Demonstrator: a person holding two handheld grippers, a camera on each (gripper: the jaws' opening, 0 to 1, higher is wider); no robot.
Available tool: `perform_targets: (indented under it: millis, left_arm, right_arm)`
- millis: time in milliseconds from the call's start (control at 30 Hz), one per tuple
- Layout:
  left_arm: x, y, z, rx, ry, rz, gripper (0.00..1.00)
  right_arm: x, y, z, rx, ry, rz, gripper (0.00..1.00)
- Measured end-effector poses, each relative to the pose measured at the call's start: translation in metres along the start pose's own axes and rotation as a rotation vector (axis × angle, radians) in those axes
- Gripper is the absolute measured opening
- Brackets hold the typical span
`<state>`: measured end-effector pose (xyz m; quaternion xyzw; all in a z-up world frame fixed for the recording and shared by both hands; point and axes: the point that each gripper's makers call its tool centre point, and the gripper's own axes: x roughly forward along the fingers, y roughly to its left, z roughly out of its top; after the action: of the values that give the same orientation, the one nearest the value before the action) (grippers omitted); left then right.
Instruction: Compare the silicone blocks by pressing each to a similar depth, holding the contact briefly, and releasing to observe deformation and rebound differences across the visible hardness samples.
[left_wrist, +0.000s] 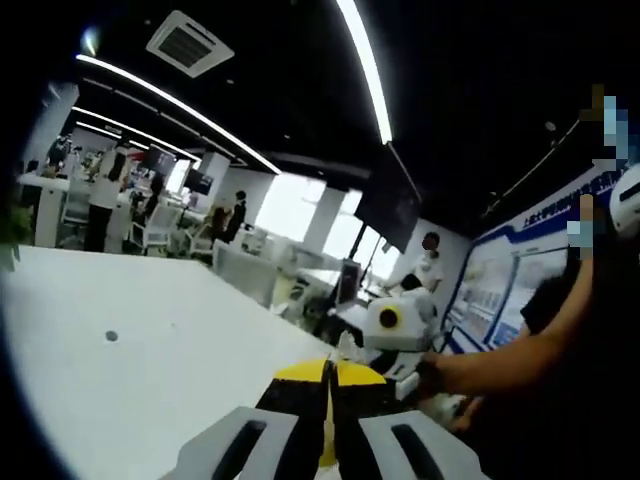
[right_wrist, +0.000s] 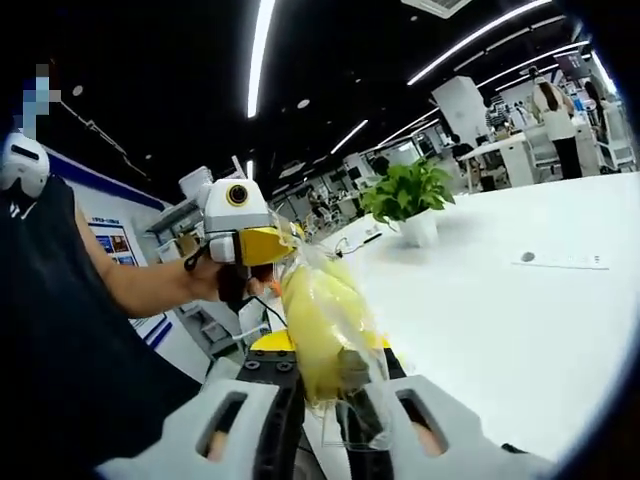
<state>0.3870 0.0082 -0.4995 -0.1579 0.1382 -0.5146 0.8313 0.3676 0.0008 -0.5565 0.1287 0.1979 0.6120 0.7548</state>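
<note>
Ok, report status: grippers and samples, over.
Left gripper shut, empty. Right gripper shut on yellow bagged sample, held above the white table. Potted plant beyond, nothing blocking.

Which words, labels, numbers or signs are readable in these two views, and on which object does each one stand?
No text can be read in either view.
Wall display boards in the left gripper view: blue headings and printed panels, too blurred to read.
Wall poster behind the person's arm in the right gripper view: too small and blurred.
Yellow item in clear wrapping at the right gripper: no print visible.
White table: no markings readable.
</note>
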Motion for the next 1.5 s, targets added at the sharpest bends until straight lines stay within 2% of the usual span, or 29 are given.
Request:
perform_targets:
  millis: [33,133,367,400,433,467,567,700,733,767,800,867,1033,1100,1167,1233,1333,1400,1500]
  left_arm:
    - [-0.001,0.003,0.000,0.050,0.004,0.014,0.00]
    - [-0.001,0.001,-0.002,0.062,0.016,0.011,0.00]
    - [-0.001,0.008,0.001,0.037,0.009,0.035,0.00]
    - [-0.001,0.009,0.001,0.067,0.004,0.039,0.00]
    - [0.001,0.008,0.000,0.142,0.010,0.038,0.00]
    - [0.001,0.008,0.000,0.158,0.014,0.039,0.00]
    - [0.000,0.004,0.002,0.088,0.007,0.007,0.00]
    - [0.000,0.003,0.001,0.079,-0.006,0.024,0.01]
    - [0.001,0.002,-0.001,0.031,-0.003,0.035,0.00]
    - [0.000,0.002,-0.002,0.062,0.001,0.035,0.00]
    - [-0.001,0.001,-0.005,0.149,0.019,0.016,0.00]
    - [-0.001,0.002,-0.007,0.119,0.034,0.030,0.00]
    - [0.001,0.002,-0.006,0.156,0.034,0.074,0.00]
    - [0.002,0.001,-0.003,0.139,0.009,0.068,0.00]
    - [0.003,0.003,-0.005,0.103,0.015,0.070,0.00]
    - [0.004,0.000,-0.007,0.149,0.014,0.054,0.00]
    - [0.005,0.000,-0.008,0.122,0.017,0.063,0.00]
    - [0.005,-0.001,-0.010,0.005,0.008,0.057,0.00]
    - [0.004,0.000,-0.013,0.036,0.018,0.051,0.00]
  right_arm:
    - [0.001,-0.001,-0.001,0.000,0.002,-0.004,0.06]
    - [0.002,-0.004,-0.002,-0.013,-0.003,-0.008,0.05]
    - [0.005,-0.003,0.001,-0.009,-0.002,-0.013,0.05]
    - [0.005,-0.004,0.001,-0.011,0.002,-0.017,0.05]
    - [0.005,-0.005,0.001,-0.009,0.005,-0.019,0.05]
    - [0.004,-0.005,0.001,-0.010,0.009,-0.019,0.05]
    - [0.001,-0.003,0.002,-0.015,0.001,-0.009,0.05]
    - [0.004,-0.001,0.002,-0.005,0.006,-0.002,0.04]
    - [0.004,0.001,0.001,-0.008,0.013,0.007,0.04]
    - [0.003,0.001,0.000,-0.008,0.018,0.007,0.04]
    - [0.004,0.001,-0.003,-0.013,0.023,0.008,0.04]
    - [0.004,0.002,-0.006,-0.007,0.027,0.008,0.04]
    - [0.004,0.000,-0.005,0.023,-0.004,0.007,0.04]
    - [0.001,0.000,-0.004,0.029,-0.015,0.005,0.04]
    - [0.001,0.001,-0.005,0.025,-0.003,0.003,0.04]
    - [-0.001,0.001,-0.006,0.026,0.005,0.004,0.04]
    - [-0.003,0.001,-0.008,0.039,0.014,-0.002,0.05]
    - [-0.004,0.001,-0.010,0.038,0.014,0.000,0.05]
    - [-0.004,0.003,-0.012,0.037,0.023,-0.001,0.05]
